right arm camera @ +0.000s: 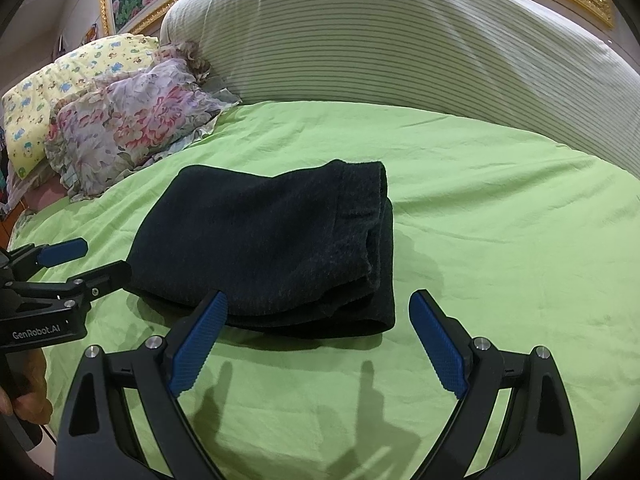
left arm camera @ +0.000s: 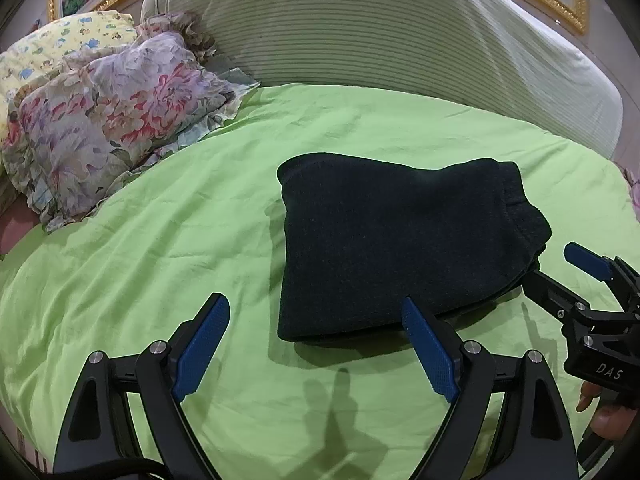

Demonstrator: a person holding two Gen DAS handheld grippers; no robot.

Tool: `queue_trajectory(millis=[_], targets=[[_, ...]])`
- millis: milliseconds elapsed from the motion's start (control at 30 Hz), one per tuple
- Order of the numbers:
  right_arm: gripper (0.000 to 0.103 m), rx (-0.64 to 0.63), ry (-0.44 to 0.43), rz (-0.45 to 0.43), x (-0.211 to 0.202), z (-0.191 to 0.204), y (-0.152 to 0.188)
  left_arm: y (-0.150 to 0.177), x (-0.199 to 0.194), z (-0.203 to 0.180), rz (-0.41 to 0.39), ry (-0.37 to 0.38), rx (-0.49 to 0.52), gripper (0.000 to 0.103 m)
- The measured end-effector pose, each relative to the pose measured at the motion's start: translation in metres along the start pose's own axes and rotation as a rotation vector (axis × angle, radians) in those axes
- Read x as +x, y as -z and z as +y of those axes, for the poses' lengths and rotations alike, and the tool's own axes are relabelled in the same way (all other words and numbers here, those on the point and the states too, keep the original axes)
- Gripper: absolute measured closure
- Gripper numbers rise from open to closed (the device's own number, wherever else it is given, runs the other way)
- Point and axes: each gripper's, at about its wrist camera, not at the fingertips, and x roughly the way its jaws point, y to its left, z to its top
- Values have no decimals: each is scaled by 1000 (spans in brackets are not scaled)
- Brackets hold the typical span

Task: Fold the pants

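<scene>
Pants [left arm camera: 400, 244] folded on green sheet [left arm camera: 160, 240], just beyond both spread, empty jaws

Lighting: bright, even, from above and behind the cameras. Shadows: crisp tong shadows on the near green bedsheet [left arm camera: 200, 220]; soft shadow under the dark pants [right arm camera: 272, 248]. Focus: sharp. Distortion: strong fisheye bending, black vignette at corners.

Green-sheeted bed [right arm camera: 500, 208] bears folded dark pants [right arm camera: 272, 248], floral pillow [right arm camera: 132, 128], striped bolster [right arm camera: 400, 40]
</scene>
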Motion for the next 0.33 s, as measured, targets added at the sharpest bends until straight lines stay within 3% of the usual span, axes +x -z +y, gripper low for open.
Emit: queue_trajectory(millis=[333], targets=[[11, 55, -8, -14, -4, -11, -4, -11, -7, -12, -8, -5, 34, 14]])
